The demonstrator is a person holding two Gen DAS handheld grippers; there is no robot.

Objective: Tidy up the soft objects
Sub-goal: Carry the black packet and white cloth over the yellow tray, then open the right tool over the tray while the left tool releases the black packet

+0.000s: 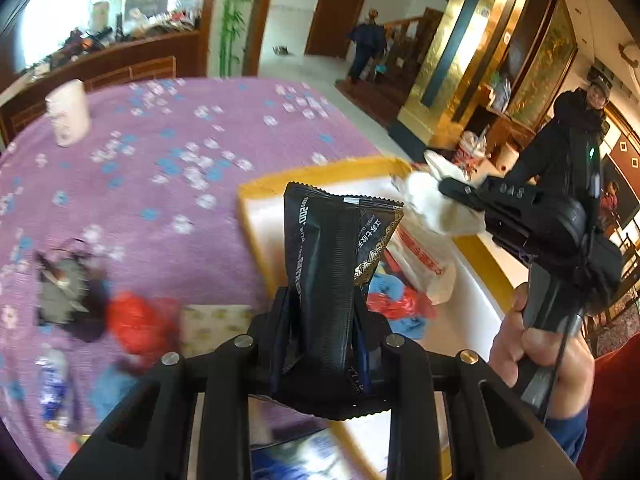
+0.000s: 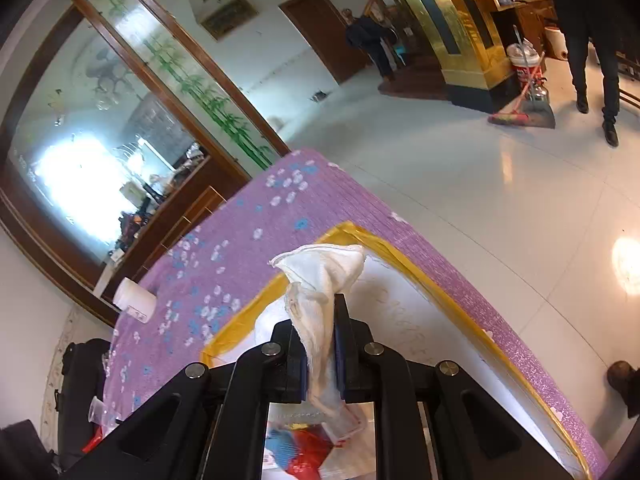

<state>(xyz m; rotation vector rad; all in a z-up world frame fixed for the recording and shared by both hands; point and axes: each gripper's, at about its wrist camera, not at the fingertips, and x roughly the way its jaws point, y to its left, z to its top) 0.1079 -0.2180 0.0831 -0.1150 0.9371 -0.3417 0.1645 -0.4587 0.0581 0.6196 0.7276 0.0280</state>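
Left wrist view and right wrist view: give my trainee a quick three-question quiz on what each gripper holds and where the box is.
1. True or false: the left gripper is shut on the black foil snack packet.
2. What does the right gripper hold? A) red plastic bag B) crumpled white cloth C) white cup
3. Fill in: the shallow white box with the yellow taped rim sits on the ____ flowered tablecloth.

Key: 1 true; 2 B; 3 purple.
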